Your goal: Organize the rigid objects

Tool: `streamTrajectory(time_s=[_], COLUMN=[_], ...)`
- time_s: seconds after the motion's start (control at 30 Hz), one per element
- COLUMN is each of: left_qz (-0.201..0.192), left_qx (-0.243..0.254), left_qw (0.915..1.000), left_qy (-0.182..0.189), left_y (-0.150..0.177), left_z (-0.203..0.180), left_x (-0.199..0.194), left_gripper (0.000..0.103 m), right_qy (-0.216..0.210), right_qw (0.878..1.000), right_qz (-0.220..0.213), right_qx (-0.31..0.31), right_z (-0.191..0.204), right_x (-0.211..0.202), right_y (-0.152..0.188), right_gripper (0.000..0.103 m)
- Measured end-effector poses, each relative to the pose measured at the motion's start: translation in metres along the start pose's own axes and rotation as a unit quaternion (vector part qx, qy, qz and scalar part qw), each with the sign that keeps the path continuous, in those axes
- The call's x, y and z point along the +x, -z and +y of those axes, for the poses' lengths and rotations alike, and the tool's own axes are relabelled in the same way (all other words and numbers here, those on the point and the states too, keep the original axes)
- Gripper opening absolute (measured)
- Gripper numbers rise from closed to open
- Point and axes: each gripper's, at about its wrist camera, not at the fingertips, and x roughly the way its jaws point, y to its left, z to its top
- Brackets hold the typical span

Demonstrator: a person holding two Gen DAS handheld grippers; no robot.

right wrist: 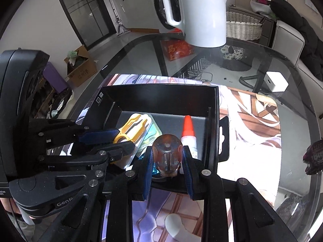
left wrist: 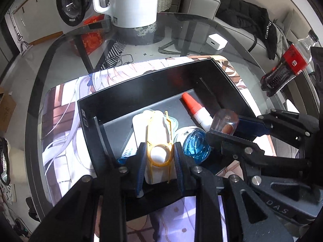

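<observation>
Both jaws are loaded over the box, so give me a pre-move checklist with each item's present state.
1. Left gripper shut on the yellow-and-white pack: ok.
2. Right gripper shut on the amber handle: ok.
3. Both loads over the black box, inside its walls: ok.
4. Space between the two grippers: not ok, they stand very close side by side.
5. Landing spot under the handle: cannot tell; the glue bottle and a blue item lie right beside it.
6. Whether the pack already rests on the box floor: cannot tell.
</observation>
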Motion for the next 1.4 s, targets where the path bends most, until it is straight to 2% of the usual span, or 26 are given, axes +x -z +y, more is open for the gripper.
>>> streamTrajectory(time_s=[0.1,0.33,0.43,0.5,0.57,0.6,0.7,0.77,0.83,0.9,0.93,0.97,1.0,1.07,1.13,1.23,1.3,1.33,1.37,1.4], left_qz=[-0.003,-0.006,-0.042,-0.070,-0.098,-0.108,-0.133,-0.159,-0.181,-0.209,-0.223,-0.234,-0.245,-0.273,-0.304,-0.338,-0.358,-0.374,-0.388,-0.404], left_qx=[0.001,0.000,0.003,0.002,-0.009,-0.013,-0.011,-0.004,0.004,-0.005,-0.012,-0.019,-0.024,-0.027,-0.021,-0.004,-0.007,-0.011,-0.017,-0.025], left_qw=[1.0000,0.9999,0.9987,0.9972,0.9947,0.9937,0.9909,0.9866,0.9812,0.9749,0.9718,0.9690,0.9658,0.9567,0.9447,0.9323,0.9228,0.9149,0.9064,0.8965], left_qy=[0.000,-0.010,-0.028,-0.028,-0.028,-0.027,-0.021,-0.038,-0.067,-0.076,-0.076,-0.077,-0.081,-0.096,-0.121,-0.129,-0.143,-0.153,-0.166,-0.180], left_y=[0.004,0.003,0.004,0.006,0.011,0.014,0.026,0.038,0.052,0.066,0.072,0.078,0.084,0.096,0.106,0.122,0.132,0.139,0.145,0.151], left_z=[0.001,0.003,0.002,0.003,0.005,0.006,0.006,0.003,-0.001,-0.002,-0.001,-0.001,-0.001,-0.005,-0.010,-0.016,-0.020,-0.022,-0.025,-0.027], left_x=[-0.003,-0.002,-0.013,-0.024,-0.036,-0.040,-0.052,-0.060,-0.066,-0.073,-0.076,-0.079,-0.083,-0.091,-0.100,-0.110,-0.115,-0.119,-0.122,-0.125], left_gripper=[0.025,0.027,0.028,0.035,0.051,0.053,0.053,0.055,0.058,0.061,0.067,0.077,0.080,0.080,0.082,0.090,0.090,0.093,0.101,0.103], right_qy=[-0.014,-0.008,0.000,-0.007,-0.009,-0.008,-0.023,-0.023,-0.023,-0.005,0.005,0.016,0.022,0.021,0.024,0.059,0.069,0.072,0.073,0.076], right_qw=[1.000,1.000,1.000,1.000,0.999,0.999,0.995,0.994,0.992,0.989,0.988,0.985,0.983,0.980,0.975,0.966,0.963,0.961,0.960,0.959], right_qz=[0.005,0.005,-0.006,-0.019,-0.038,-0.049,-0.088,-0.102,-0.115,-0.139,-0.151,-0.167,-0.179,-0.197,-0.220,-0.250,-0.260,-0.264,-0.266,-0.269], right_qx=[0.003,0.003,0.000,0.005,0.009,0.010,0.028,0.043,0.048,0.044,0.041,0.037,0.035,0.027,0.024,0.024,0.029,0.033,0.036,0.038], right_z=[0.001,0.003,0.002,0.003,0.004,0.005,0.006,0.007,0.009,0.015,0.019,0.023,0.026,0.030,0.032,0.037,0.036,0.034,0.033,0.032], right_x=[-0.002,-0.004,-0.010,-0.019,-0.030,-0.036,-0.052,-0.060,-0.069,-0.079,-0.084,-0.090,-0.094,-0.102,-0.108,-0.115,-0.117,-0.118,-0.118,-0.119], right_y=[0.004,0.006,0.006,0.008,0.011,0.013,0.029,0.042,0.056,0.070,0.075,0.081,0.087,0.098,0.109,0.125,0.131,0.133,0.134,0.135], right_gripper=[0.027,0.030,0.041,0.045,0.048,0.049,0.071,0.081,0.082,0.084,0.086,0.089,0.089,0.090,0.090,0.091,0.091,0.091,0.091,0.091])
